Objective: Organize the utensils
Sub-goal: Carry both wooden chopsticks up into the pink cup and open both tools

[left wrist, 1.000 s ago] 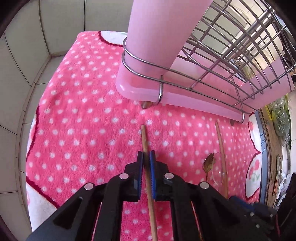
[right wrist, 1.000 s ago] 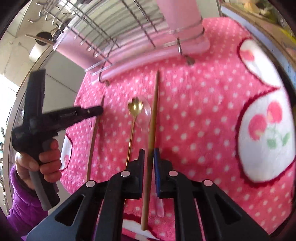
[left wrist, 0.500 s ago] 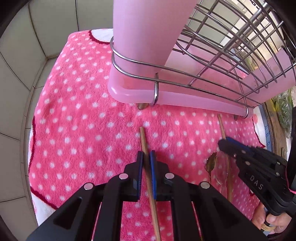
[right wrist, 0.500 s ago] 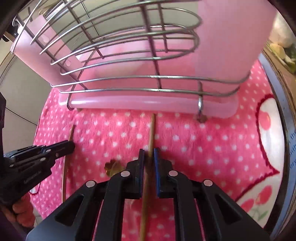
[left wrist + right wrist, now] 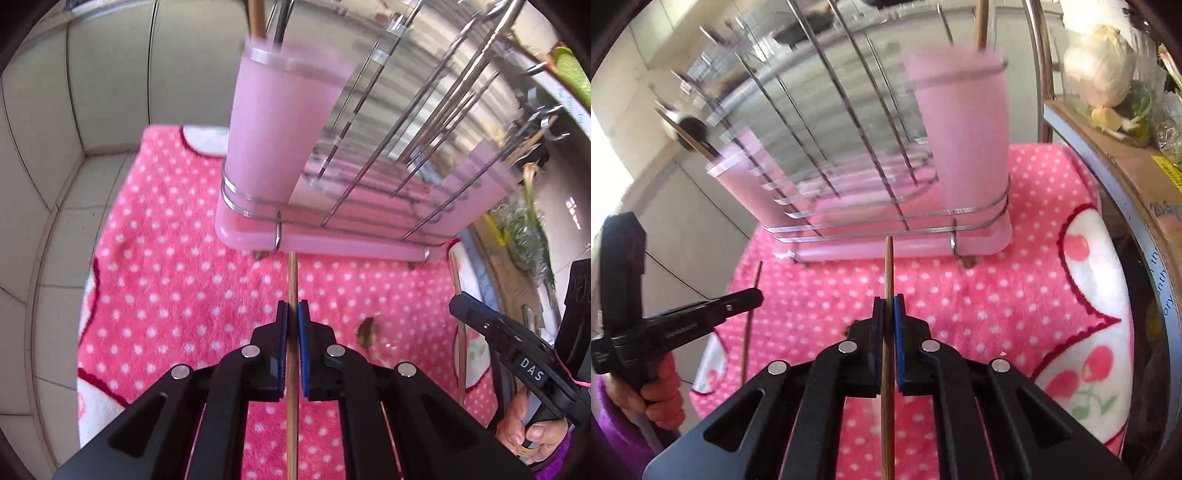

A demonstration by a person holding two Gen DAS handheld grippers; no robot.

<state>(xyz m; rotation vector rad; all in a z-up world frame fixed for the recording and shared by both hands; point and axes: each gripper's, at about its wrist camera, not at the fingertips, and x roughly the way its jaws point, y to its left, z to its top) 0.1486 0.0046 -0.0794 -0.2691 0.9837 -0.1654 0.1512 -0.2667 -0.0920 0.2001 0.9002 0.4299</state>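
A wooden chopstick [image 5: 291, 280] is pinched between the blue pads of the left claw [image 5: 291, 314], its tip reaching toward the base of the pink dish rack [image 5: 332, 240]. A second wooden chopstick [image 5: 888, 266] is pinched in the same way by the right claw [image 5: 888, 308], whose jaws have just been closing on it. Both claws are seen above a pink polka-dot towel [image 5: 177, 266] spread on the desk. In the left wrist view, a third chopstick [image 5: 457, 295] and a small spoon [image 5: 366, 330] are seen lying on the towel, between the two claws. A pink utensil cup [image 5: 277, 129] is held upright in the rack's wire frame, with a wooden stick and a metal handle standing in it.
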